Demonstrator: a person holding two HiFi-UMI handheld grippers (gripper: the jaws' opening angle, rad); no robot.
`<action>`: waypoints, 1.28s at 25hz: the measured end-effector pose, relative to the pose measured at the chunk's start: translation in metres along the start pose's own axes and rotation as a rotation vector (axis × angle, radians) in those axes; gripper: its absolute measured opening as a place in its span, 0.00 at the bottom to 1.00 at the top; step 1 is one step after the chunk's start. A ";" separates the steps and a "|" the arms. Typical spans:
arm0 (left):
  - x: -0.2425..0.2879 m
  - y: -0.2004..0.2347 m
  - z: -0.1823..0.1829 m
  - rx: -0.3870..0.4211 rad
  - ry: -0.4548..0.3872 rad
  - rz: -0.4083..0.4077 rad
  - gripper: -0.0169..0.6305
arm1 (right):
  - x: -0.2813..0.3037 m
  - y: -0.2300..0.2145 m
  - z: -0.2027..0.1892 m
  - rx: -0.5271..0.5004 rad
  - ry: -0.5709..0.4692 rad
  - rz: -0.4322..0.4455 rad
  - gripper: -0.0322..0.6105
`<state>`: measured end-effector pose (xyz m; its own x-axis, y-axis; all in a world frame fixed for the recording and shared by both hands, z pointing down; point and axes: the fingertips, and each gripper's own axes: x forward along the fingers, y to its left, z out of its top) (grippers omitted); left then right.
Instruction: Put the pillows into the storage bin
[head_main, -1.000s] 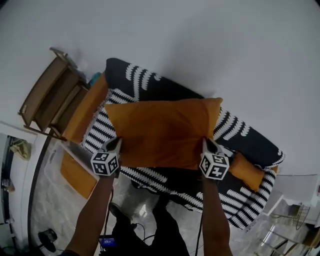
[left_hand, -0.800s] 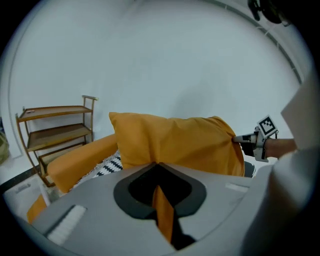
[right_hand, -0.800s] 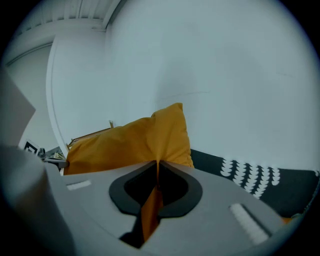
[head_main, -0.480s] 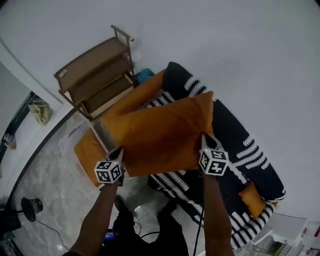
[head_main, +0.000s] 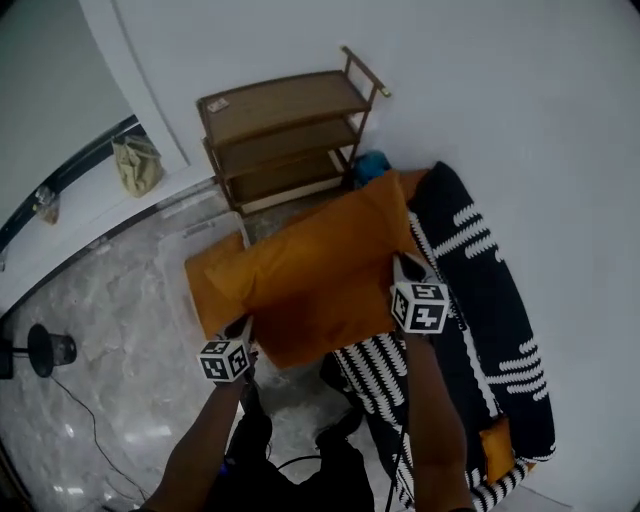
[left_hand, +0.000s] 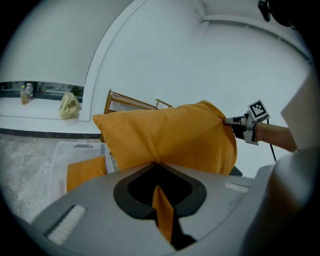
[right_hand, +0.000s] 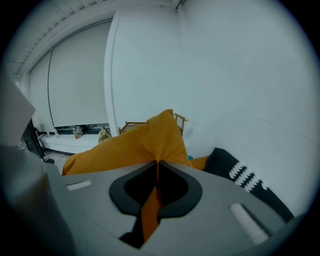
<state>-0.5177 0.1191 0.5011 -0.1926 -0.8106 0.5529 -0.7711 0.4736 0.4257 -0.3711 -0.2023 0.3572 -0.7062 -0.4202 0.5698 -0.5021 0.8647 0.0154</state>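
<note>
Your black sofa with white stripe patterns (head_main: 480, 300) runs along the white wall, and the brown wooden three-tier shelf (head_main: 285, 130) stands past its end. The large orange fabric pillow (head_main: 320, 270) hangs in the air between your hands, partly over the clear plastic storage bin (left_hand: 65, 150) on the marble floor, where a second orange pillow (left_hand: 85, 172) lies. Your left gripper (head_main: 246, 326) is clamped on one near corner, your right gripper (head_main: 398, 263) on the other.
</note>
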 end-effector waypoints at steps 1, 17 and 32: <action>-0.009 0.015 -0.004 -0.024 -0.003 0.017 0.04 | 0.014 0.022 0.008 -0.026 0.004 0.025 0.08; -0.079 0.159 -0.088 -0.320 0.038 0.117 0.04 | 0.192 0.333 0.068 -0.436 0.095 0.311 0.07; -0.081 0.175 -0.135 -0.525 0.072 0.098 0.04 | 0.269 0.526 0.035 -0.769 0.198 0.485 0.07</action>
<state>-0.5550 0.3139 0.6277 -0.1922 -0.7368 0.6482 -0.3411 0.6695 0.6599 -0.8427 0.1295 0.4895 -0.6184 0.0288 0.7854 0.3448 0.9080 0.2382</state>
